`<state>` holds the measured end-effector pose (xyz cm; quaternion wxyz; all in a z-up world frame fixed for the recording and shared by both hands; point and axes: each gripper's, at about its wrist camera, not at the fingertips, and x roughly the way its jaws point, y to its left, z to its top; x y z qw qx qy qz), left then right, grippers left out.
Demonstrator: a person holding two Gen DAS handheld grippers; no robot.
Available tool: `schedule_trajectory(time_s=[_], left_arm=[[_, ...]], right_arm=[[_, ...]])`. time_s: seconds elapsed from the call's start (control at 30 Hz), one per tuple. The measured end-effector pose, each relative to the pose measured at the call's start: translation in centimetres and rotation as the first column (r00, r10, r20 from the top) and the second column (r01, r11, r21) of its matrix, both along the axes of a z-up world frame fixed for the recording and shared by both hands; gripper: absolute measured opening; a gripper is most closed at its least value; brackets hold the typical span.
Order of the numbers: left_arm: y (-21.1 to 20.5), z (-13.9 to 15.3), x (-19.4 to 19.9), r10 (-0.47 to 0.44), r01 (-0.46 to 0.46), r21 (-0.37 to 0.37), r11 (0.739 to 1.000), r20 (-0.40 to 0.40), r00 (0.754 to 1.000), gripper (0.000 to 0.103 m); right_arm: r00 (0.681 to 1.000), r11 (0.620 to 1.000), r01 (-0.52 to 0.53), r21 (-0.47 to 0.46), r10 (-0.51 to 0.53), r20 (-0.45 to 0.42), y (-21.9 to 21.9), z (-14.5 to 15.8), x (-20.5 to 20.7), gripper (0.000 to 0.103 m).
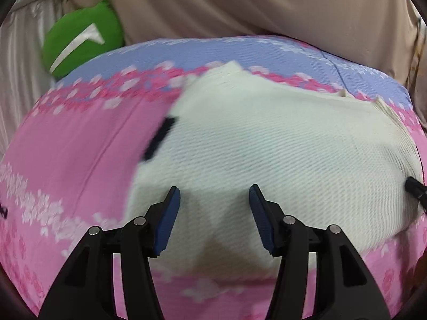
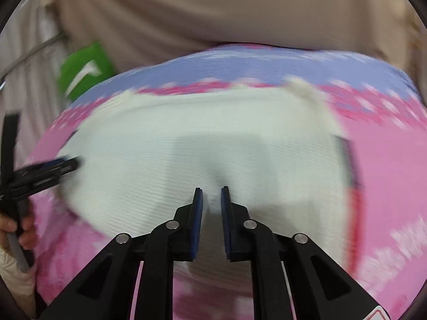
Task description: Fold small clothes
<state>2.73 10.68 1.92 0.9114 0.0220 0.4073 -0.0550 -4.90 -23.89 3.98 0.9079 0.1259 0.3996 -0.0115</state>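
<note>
A cream ribbed knit garment (image 1: 280, 146) lies spread flat on the pink floral sheet (image 1: 74, 160).

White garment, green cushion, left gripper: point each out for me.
white garment (image 1: 280, 144), left wrist view, middle of the knit.
green cushion (image 1: 80, 37), left wrist view, its green face.
left gripper (image 1: 214, 197), left wrist view, midway between the fingertips.

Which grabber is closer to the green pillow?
Left. The left gripper is over the left part of the white cloth, the side where the green pillow sits. The right gripper is over the cloth's middle, farther away.
</note>
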Motion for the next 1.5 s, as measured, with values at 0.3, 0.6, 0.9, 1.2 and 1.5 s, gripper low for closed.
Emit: schedule_trajectory(time_s=[0.3, 0.6, 0.9, 1.2, 1.5], left_arm=[[0.5, -0.1, -2.2, 0.05, -0.05, 0.005, 0.999, 0.011, 0.999, 0.05], [-1.7, 3.3, 1.6, 0.048, -0.048, -0.003, 0.999, 0.099, 0.994, 0.056], [0.1, 0.5, 3.8, 0.093, -0.091, -0.03, 0.995, 0.04, 0.995, 0.06], [0.6, 4.0, 6.1, 0.035, -0.027, -0.106, 0.994, 0.075, 0.997, 0.059], [-2.4, 1.2, 16.5, 0.042, -0.042, 0.013, 0.999, -0.004, 0.999, 0.061]], right_arm=[[0.995, 0.994, 0.094, 0.052, -0.095, 0.025, -2.9, 0.7, -2.5, 0.007], [0.992, 0.998, 0.065, 0.011, -0.066, 0.105, -2.3, 3.6, 3.9, 0.029], [0.988, 0.991, 0.132, -0.004, -0.131, 0.082, -3.3, 3.5, 4.9, 0.033], [0.996, 0.999, 0.051, -0.005, -0.05, 0.071, -2.0, 5.1, 11.1, 0.041], [0.98, 0.983, 0.174, -0.066, -0.18, -0.091, -5.7, 0.5, 17.0, 0.032]])
